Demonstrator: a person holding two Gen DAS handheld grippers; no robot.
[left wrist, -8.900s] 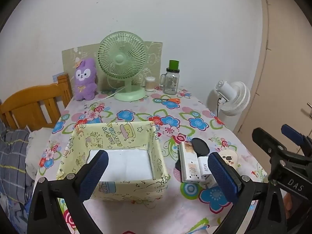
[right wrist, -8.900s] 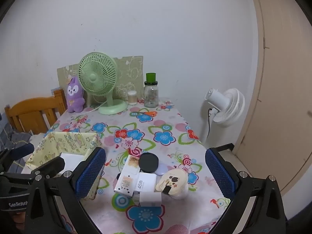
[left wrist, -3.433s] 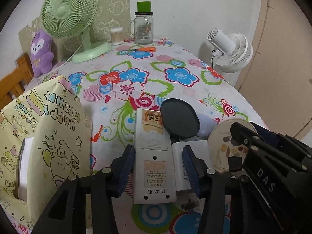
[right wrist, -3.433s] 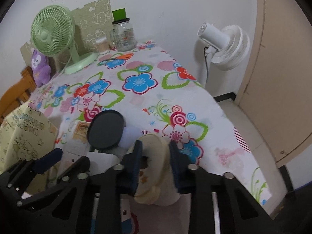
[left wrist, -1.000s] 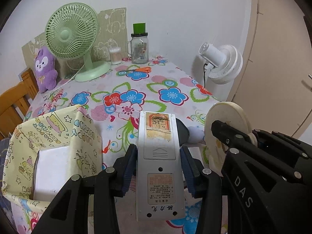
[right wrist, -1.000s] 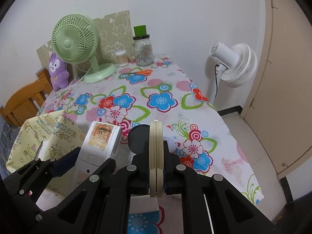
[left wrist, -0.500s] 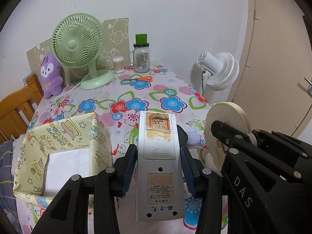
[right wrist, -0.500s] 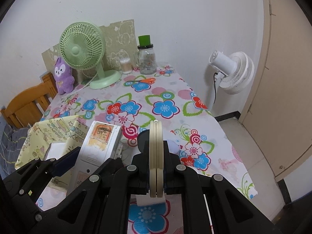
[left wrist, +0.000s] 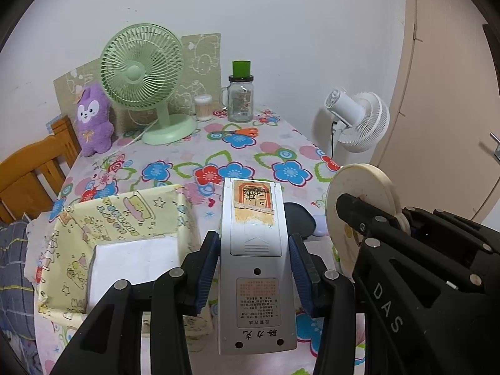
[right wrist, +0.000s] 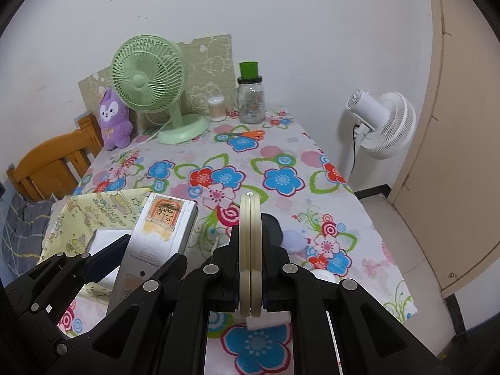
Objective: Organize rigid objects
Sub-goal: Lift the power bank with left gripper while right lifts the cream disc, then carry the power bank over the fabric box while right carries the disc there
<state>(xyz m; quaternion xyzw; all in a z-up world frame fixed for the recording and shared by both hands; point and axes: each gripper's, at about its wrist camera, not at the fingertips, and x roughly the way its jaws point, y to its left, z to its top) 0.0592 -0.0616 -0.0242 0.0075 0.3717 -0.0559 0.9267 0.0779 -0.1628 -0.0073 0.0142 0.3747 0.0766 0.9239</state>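
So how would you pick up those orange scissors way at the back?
The orange scissors lie flat on the tablecloth, so I'd probably come straight down from above and pinch across the two orange handles, the thickest part, with a hand-held gripper.

I am viewing a table [right wrist: 290, 143] under a flowered cloth. Standing along its far edge are a purple plush [right wrist: 114, 120], a green fan [right wrist: 150, 84], a small cotton-swab jar [right wrist: 217, 108] and a glass jar [right wrist: 251, 100] with a green lid. Orange scissors [right wrist: 247, 134] are lying just in front of the glass jar. A yellow patterned box [left wrist: 125, 237] is sitting near the left edge. A black disc [left wrist: 298, 220] is lying toward the near right corner.
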